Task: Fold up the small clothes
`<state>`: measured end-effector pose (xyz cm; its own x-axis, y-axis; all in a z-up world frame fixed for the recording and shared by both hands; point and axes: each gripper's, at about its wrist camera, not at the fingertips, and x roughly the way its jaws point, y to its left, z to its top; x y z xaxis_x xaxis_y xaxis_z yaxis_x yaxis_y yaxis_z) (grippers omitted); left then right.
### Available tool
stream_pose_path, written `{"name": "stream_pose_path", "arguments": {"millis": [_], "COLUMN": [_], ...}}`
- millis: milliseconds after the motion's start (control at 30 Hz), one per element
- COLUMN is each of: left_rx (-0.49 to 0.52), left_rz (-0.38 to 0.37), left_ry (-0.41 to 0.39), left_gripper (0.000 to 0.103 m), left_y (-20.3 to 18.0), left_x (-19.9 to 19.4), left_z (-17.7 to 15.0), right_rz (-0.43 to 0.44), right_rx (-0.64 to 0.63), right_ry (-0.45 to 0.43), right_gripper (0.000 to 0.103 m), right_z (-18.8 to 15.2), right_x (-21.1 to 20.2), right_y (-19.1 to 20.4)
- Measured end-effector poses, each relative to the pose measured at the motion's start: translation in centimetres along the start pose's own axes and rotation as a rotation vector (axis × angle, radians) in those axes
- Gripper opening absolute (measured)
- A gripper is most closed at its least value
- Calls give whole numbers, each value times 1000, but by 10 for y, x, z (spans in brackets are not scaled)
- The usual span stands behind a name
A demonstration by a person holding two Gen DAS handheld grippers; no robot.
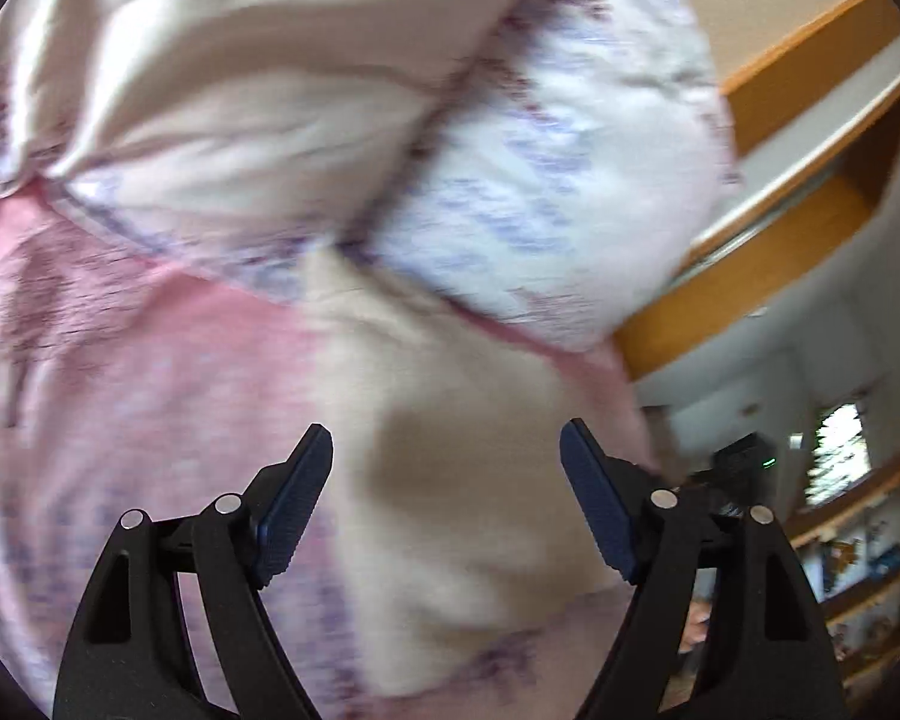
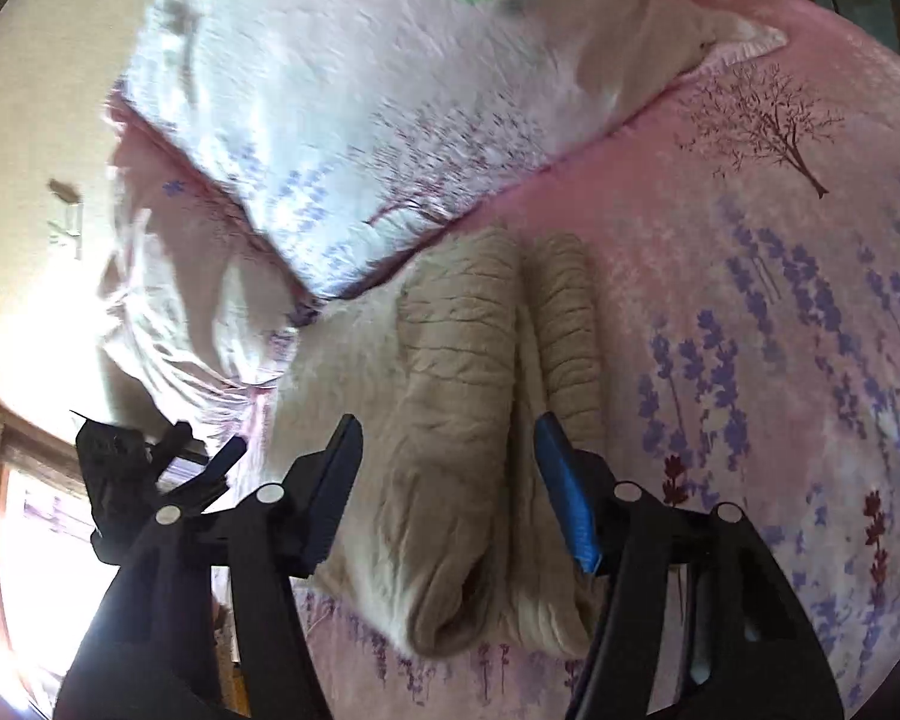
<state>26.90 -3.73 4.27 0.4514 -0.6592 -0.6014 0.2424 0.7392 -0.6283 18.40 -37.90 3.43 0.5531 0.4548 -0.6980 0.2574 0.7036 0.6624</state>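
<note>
A beige knit garment (image 2: 468, 420) lies folded on the pink flowered bedspread (image 2: 780, 300), its ribbed sleeves side by side pointing away. My right gripper (image 2: 447, 438) is open above it, fingers astride the near sleeve, holding nothing. In the left wrist view the same beige cloth (image 1: 450, 420) lies blurred under my left gripper (image 1: 447, 450), which is open and empty just over it. The left gripper also shows in the right wrist view (image 2: 150, 462) at the garment's left edge.
A white quilt with tree and lavender print (image 2: 360, 120) is piled behind the garment. A wooden bed frame or shelf (image 1: 780, 228) and a bookshelf (image 1: 858, 570) stand at the right in the left view. A bright window (image 2: 30, 540) is at lower left.
</note>
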Motion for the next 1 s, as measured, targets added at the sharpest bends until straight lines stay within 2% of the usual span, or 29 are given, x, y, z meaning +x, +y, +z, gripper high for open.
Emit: {"name": "stream_pose_path", "arguments": {"millis": [100, 133, 267, 400, 467, 567, 700, 833, 900, 933, 1000], "left_rx": [-2, -3, -14, 13, 29, 47, 56, 65, 74, 80, 85], "left_rz": [92, 109, 67, 85, 99, 111, 121, 122, 121, 120, 120], "left_ry": [30, 38, 60, 67, 71, 75, 75, 88, 100, 106, 123], "left_gripper": [78, 78, 79, 80, 80, 81, 82, 82, 83, 83, 83], "left_y": [19, 22, 31, 21, 17, 10, 5, -2, -4, -4, -8], "left_x": [2, 5, 12, 27, 29, 33, 32, 37, 39, 40, 46], "left_z": [-4, -6, -11, -11, -13, -12, -11, -10, -13, -15, -15], "right_rz": [-36, -29, -39, -70, -104, -140, -145, -217, -224, -199, -151], "right_rx": [2, 1, -19, -59, -116, -186, -222, -224, -202, -174, -113], "right_ry": [22, 22, 5, -18, -35, -108, -195, -260, -236, -194, -178], "right_gripper": [57, 51, 49, 41, 25, 15, 12, 6, 6, 8, 14], "right_z": [2, 1, 2, 7, 4, 1, 1, -4, -3, -2, -6], "right_x": [13, 15, 18, 27, 30, 18, -3, -15, -13, -9, -14], "right_y": [-1, -1, 4, 9, 15, 25, 30, 23, 12, 5, -6]}}
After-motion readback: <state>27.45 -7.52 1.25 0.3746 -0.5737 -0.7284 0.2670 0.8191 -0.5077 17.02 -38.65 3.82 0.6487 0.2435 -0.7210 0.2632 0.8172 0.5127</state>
